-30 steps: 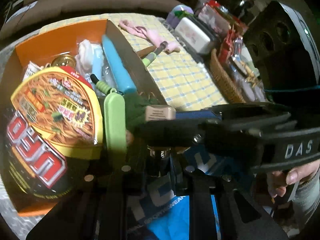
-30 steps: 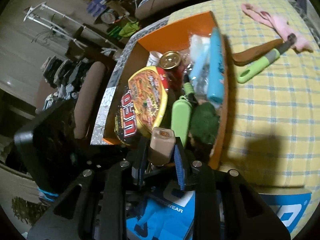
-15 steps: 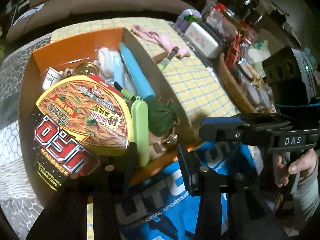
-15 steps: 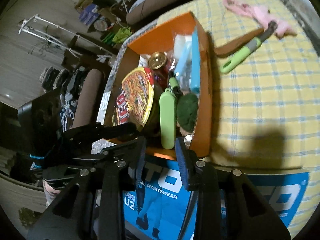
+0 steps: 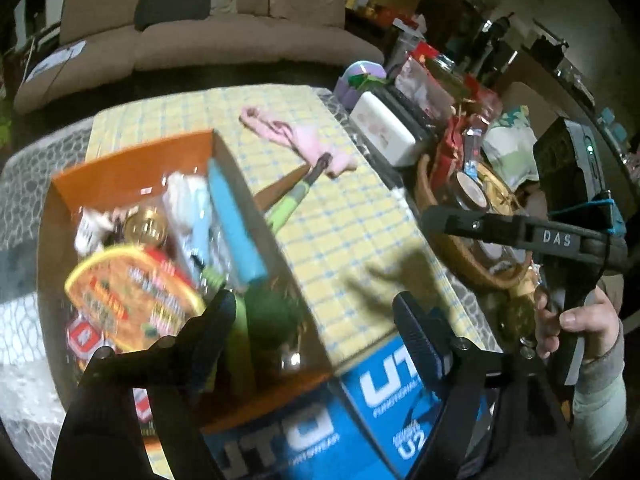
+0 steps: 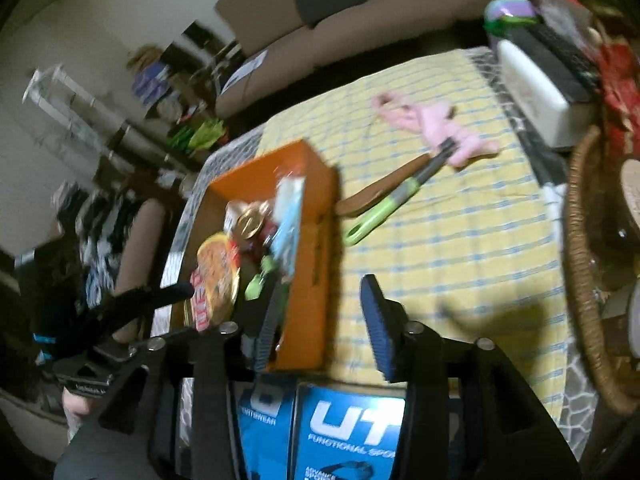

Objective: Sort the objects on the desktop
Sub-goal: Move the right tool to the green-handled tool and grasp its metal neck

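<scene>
Orange box point(image 5: 132, 168) packed; green peeler point(image 6: 384, 208), pink cloth point(image 6: 436, 120) beside it.

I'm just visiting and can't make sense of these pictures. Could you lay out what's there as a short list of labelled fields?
Setting: table with yellow checked cloth
Container: orange box, already full of items
In box: noodle cup, blue tube, gold-lidded can
On the cloth: green-handled tool, brown wooden piece, pink cloth item
Left gripper: open, empty
Right gripper: open, empty
Beside the table: wicker basket
</scene>
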`<state>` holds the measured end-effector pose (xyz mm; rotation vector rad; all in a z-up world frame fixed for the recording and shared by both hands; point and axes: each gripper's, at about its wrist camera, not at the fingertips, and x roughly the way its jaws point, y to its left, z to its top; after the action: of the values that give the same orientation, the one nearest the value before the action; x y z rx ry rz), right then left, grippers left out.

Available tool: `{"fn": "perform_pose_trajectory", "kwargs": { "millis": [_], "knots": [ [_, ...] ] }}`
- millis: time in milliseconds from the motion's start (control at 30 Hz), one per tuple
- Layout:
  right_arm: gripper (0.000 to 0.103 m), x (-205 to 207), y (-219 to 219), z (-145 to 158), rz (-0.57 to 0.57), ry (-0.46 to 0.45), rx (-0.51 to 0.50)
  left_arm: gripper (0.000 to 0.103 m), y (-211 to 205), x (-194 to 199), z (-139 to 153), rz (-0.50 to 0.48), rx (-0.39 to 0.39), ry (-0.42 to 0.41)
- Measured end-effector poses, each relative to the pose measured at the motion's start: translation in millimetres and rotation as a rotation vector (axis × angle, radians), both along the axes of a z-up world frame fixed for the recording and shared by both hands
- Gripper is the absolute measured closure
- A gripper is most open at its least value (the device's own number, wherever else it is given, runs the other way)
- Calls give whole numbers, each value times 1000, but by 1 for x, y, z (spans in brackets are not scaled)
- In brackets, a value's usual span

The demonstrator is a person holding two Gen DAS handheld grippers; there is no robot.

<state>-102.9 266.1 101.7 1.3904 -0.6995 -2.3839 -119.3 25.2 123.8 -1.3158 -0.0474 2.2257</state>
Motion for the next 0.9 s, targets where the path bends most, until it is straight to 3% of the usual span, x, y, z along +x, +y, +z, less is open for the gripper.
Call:
{"fn": "perform_pose_trajectory", "kwargs": {
  "millis": [133, 200, 267, 367, 900],
  "knots": [
    [55, -7, 18, -5, -24, 12, 11, 20, 18, -8, 7, 39, -44, 81],
    [47, -9, 20, -9, -30, 16, 31, 20, 26, -11, 8, 76, -86, 124],
    [25, -10, 19, -14, -38, 25, 74, 18, 32, -16, 8, 122, -131, 157],
    [3, -12, 21, -17, -34, 32, 109, 16, 37, -25, 6, 162, -134, 150],
    [3, -47, 47, -17, -5, 43, 89, 16, 87, -59, -11, 142, -204, 144]
  ]
}}
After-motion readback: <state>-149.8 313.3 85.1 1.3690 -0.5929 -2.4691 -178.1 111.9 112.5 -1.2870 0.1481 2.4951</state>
